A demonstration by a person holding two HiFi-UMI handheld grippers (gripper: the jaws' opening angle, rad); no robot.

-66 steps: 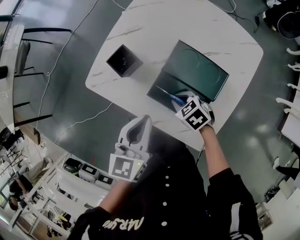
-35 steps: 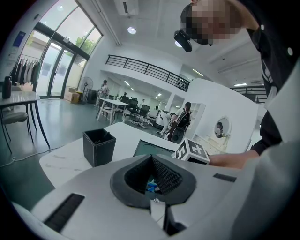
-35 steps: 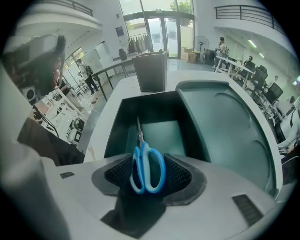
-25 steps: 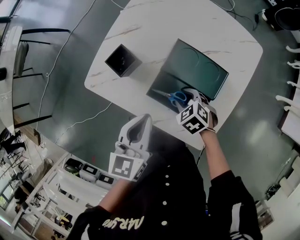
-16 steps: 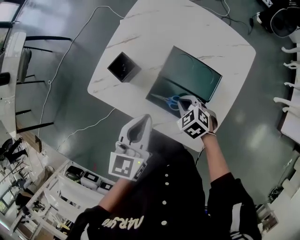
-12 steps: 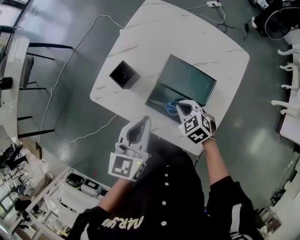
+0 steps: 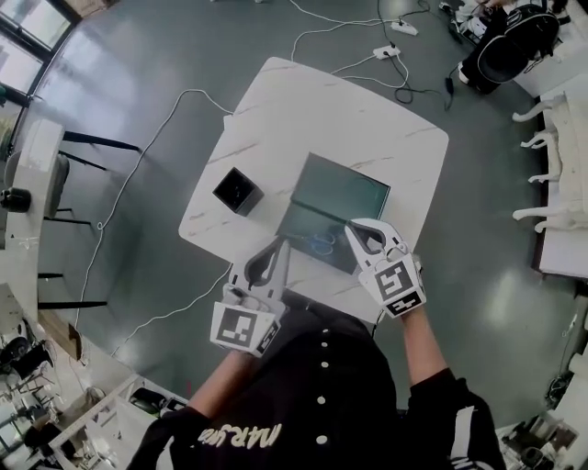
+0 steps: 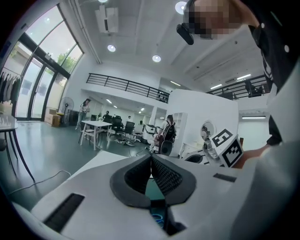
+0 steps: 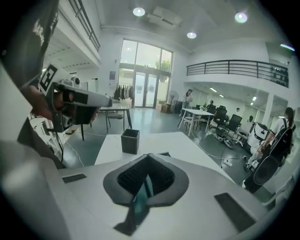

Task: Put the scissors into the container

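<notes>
The blue-handled scissors (image 7: 321, 242) lie flat on the dark green mat (image 7: 342, 191) near its front edge, and their handle shows through the jaw gap in the left gripper view (image 8: 157, 219). The black square container (image 7: 236, 191) stands upright to the left of the mat, also seen in the right gripper view (image 9: 130, 140). My right gripper (image 7: 352, 223) hovers just right of the scissors, shut and empty, apart from them. My left gripper (image 7: 283, 244) is at the table's front edge, left of the scissors, shut with nothing held.
The white marble table (image 7: 303, 101) stands on a grey floor. Cables (image 7: 358, 57) and a power strip (image 7: 405, 27) lie beyond its far side. White chairs (image 7: 542, 216) line the right edge. People and desks stand far off in both gripper views.
The right gripper let go of the scissors, which stay on the mat, then shut empty and drew back to their right. The head view has risen and shows more floor. The left gripper barely moved.
</notes>
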